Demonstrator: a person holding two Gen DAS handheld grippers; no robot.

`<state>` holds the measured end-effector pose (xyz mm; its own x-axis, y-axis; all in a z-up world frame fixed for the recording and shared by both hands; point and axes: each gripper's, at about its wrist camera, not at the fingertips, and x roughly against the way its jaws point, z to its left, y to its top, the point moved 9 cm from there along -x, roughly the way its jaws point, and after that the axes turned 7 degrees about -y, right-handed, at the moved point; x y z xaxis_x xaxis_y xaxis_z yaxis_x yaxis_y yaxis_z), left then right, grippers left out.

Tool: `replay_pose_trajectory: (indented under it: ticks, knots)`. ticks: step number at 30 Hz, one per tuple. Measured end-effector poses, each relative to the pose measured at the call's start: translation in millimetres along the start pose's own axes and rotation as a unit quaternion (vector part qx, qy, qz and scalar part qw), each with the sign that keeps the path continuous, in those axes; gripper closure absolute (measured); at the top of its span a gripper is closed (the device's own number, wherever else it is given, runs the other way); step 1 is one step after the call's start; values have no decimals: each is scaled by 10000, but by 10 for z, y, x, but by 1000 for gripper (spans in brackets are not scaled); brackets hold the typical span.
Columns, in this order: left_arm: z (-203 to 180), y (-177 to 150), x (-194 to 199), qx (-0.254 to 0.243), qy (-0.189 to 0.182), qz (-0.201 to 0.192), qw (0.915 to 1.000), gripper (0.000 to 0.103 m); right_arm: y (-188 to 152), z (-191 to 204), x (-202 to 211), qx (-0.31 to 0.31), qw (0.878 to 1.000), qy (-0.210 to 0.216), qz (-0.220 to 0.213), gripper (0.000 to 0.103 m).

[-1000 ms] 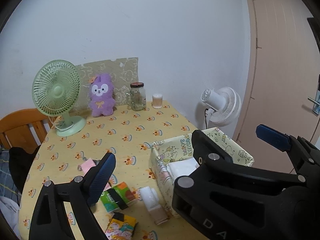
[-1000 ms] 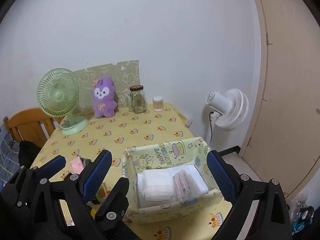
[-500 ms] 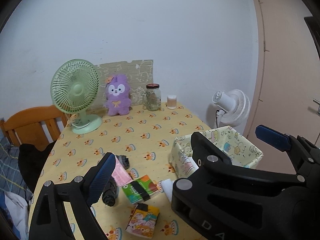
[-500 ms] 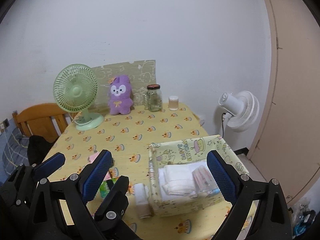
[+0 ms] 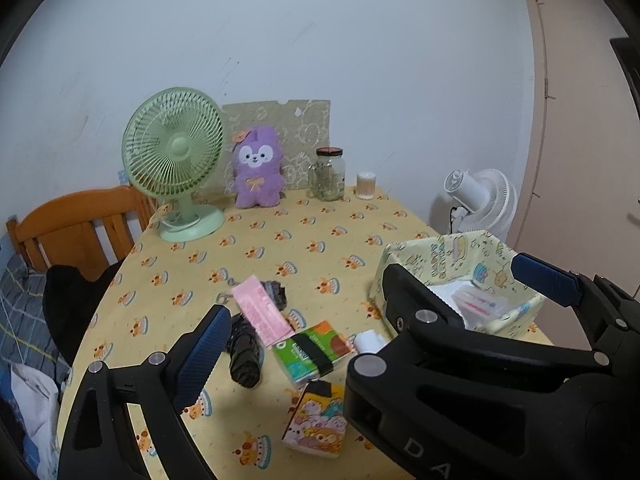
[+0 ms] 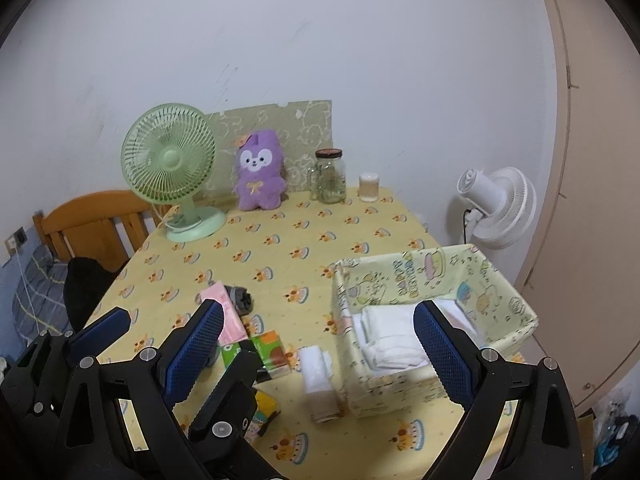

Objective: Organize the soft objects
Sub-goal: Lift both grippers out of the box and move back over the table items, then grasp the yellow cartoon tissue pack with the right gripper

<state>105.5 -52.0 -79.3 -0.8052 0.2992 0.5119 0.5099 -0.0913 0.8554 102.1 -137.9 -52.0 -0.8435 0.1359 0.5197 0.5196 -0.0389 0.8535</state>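
Note:
A yellow patterned fabric box (image 6: 436, 276) stands at the table's right front edge, with folded white cloths (image 6: 390, 334) and a clear packet inside. Left of it lie a white folded cloth (image 6: 318, 368), a green tissue pack (image 5: 312, 350), a cartoon tissue pack (image 5: 318, 420), a pink packet (image 5: 262, 314), a dark grey cloth (image 5: 276, 294) and a black rolled item (image 5: 242, 356). A purple plush (image 5: 258, 172) sits at the back. My left gripper (image 5: 320, 354) hangs open above the loose items. My right gripper (image 6: 318, 348) is open over the box's left side. Both are empty.
A green desk fan (image 5: 176, 160), a glass jar (image 5: 330, 174) and a small swab pot (image 5: 366, 186) stand along the back wall. A wooden chair (image 5: 76, 220) with dark clothing is at the left. A white floor fan (image 6: 500, 204) and a door (image 5: 580, 120) are to the right.
Both views have swung left and drawn back, so the box sits further right and more loose items show. Both grippers stay open and empty.

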Motion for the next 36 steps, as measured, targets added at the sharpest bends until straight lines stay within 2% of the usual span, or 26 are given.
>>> replay_pose_trajectory:
  ticks: [20, 36]
  knots:
    - [385, -555, -251, 195, 104, 394, 9990, 8, -506, 403, -361, 218, 9992, 164, 308, 6]
    - [505, -941, -412, 380, 69, 829, 9958, 10, -921, 563, -605, 444, 9955, 262, 796, 6]
